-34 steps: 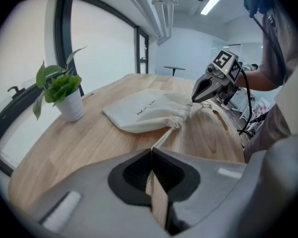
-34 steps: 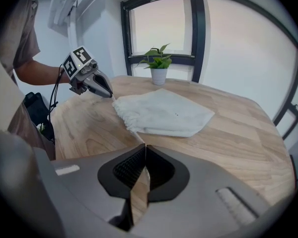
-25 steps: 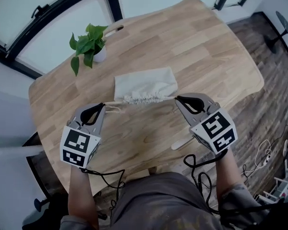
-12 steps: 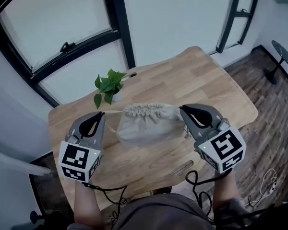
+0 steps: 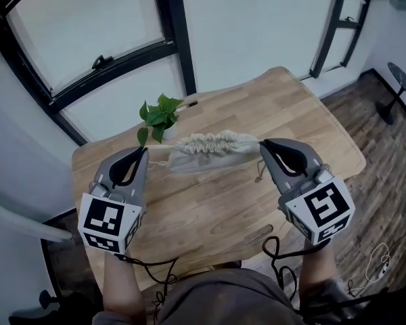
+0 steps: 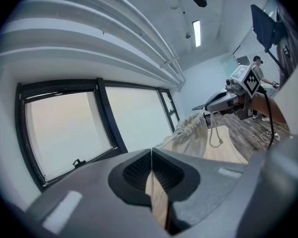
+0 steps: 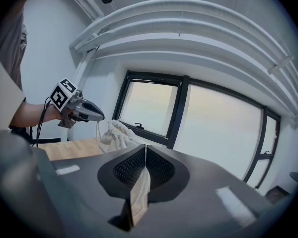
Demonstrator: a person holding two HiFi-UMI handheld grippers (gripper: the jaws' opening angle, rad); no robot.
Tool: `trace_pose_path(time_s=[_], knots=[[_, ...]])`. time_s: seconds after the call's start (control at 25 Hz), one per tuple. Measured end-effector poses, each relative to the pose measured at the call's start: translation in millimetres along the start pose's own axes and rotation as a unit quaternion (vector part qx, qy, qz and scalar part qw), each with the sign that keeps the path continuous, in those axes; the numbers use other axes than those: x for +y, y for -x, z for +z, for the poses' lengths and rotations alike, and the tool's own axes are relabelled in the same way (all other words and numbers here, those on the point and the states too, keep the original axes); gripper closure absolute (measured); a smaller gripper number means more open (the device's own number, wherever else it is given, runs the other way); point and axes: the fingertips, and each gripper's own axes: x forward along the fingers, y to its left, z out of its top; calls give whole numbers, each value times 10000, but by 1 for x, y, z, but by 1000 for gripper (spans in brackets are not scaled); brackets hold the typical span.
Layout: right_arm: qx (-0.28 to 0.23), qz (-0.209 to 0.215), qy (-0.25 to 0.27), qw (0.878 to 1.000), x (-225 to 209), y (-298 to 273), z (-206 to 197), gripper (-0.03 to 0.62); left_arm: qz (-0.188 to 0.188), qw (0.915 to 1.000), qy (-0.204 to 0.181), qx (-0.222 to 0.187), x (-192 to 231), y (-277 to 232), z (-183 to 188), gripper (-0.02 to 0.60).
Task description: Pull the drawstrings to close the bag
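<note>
A cream cloth bag (image 5: 204, 160) hangs in the air between my two grippers, its mouth (image 5: 213, 142) bunched tight into gathers. My left gripper (image 5: 143, 152) is shut on the left drawstring (image 5: 160, 147), which runs taut to the bag. My right gripper (image 5: 262, 145) is shut on the right drawstring, whose knotted end (image 5: 259, 177) dangles below. In the left gripper view the jaws (image 6: 151, 155) pinch a cream strip of cord (image 6: 157, 200), with the bag (image 6: 191, 133) beyond. In the right gripper view the jaws (image 7: 145, 150) also pinch cord (image 7: 139, 192), and the bag (image 7: 114, 133) hangs ahead.
The wooden table (image 5: 304, 134) lies below the bag. A small potted plant (image 5: 160, 114) stands at its far left edge, close behind the bag. Black-framed windows (image 5: 169, 19) rise behind the table. Cables (image 5: 277, 249) trail from both grippers toward the person's body.
Both grippers have risen together, lifting the bag off the table where it lay flat. The bag now hangs from the cords and its gathered mouth is bunched tighter.
</note>
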Motion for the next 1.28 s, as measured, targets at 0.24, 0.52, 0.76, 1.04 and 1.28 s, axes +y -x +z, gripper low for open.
trace_pose_path(time_s=[0.24,0.52,0.76,1.04,1.28], knots=[[-4,-43,9,10000,3,4,2,559,47,10000,-15,-12,-2,5,0,572],[-91,-15,86,9999,5,4,3,559,71,10000,40,-6,-4,8,-4,572],[-1,-99,66,9999,4,7,4,559,79,10000,5,-24,-4,9,-2,572],[25,-158,25,9999,3,7,4,559,99,9999,-35,-20,-4,10,-2,572],[21,-144,32,9999,3,7,4,559,107,9999,-63,-6,-3,10,0,572]])
